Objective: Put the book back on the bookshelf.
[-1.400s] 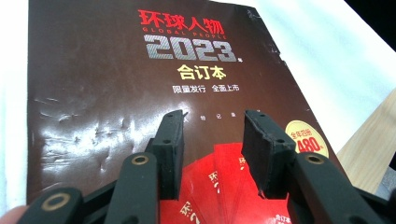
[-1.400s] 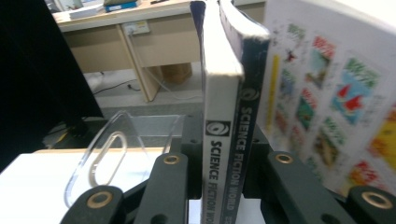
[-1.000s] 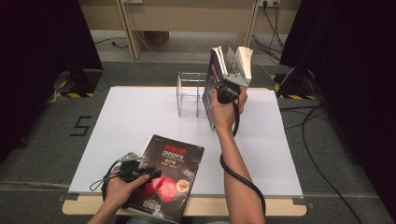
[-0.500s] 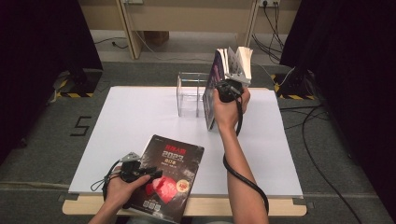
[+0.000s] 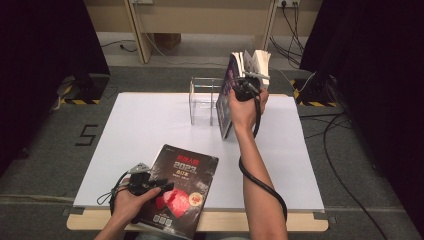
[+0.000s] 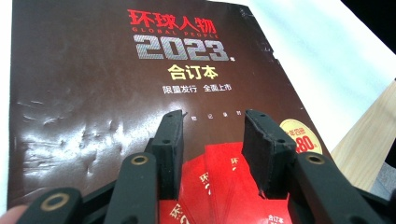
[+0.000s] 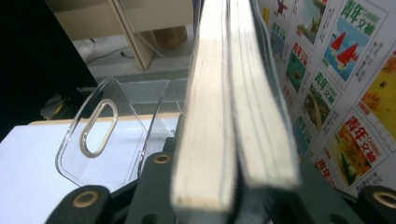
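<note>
Right gripper [image 5: 248, 86]: grasping two upright books [image 5: 239, 80] at their page edges, jaws just closing, beside the clear rack [image 5: 206, 100].
Left gripper [image 6: 212, 140]: released, jaws apart over the dark magazine [image 5: 179, 187] at the surface's [image 5: 145, 120] near edge.

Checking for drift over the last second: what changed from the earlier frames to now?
The right gripper has just been closing its jaws on the upright books, which barely shifted beside the clear acrylic stand. Unchanged: the left gripper rests open over the dark 2023 magazine on the white table.
</note>
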Available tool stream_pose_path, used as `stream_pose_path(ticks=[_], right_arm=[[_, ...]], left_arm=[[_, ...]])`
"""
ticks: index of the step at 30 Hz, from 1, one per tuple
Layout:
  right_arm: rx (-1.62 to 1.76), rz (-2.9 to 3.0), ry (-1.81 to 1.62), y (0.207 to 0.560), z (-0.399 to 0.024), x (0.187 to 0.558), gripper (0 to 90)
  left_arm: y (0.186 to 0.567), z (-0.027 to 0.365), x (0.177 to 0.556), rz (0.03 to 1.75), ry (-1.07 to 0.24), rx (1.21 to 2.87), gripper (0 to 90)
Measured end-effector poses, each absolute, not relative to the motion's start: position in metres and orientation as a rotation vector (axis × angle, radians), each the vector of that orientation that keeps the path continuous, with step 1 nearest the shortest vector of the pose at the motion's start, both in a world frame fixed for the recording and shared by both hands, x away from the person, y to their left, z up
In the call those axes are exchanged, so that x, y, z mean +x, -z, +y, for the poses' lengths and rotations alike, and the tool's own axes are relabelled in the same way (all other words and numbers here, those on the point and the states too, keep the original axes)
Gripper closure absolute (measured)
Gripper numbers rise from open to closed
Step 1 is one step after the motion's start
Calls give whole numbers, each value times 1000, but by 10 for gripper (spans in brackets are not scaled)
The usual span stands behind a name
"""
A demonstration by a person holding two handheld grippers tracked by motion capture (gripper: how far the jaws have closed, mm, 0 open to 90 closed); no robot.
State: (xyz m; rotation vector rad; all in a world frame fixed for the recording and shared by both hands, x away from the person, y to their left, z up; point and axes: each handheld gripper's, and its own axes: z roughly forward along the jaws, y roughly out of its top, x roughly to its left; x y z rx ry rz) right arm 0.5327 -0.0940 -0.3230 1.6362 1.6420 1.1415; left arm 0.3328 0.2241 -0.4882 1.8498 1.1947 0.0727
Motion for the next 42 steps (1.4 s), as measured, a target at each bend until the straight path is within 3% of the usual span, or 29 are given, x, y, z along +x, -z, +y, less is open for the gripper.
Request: stream_pose_path(ticks=[13,26,42], right_arm=[[1736,1716,-1041,314,-92,544,764],[1622,1588,-1183,322,-88,543,769],[1585,1582,-1103,332,-88,543,717]], left_arm=[[489,223,333,1191,-67,1853,580],[488,225,333,1180,-67,1851,581],[487,224,333,1170,-72,1850,581]])
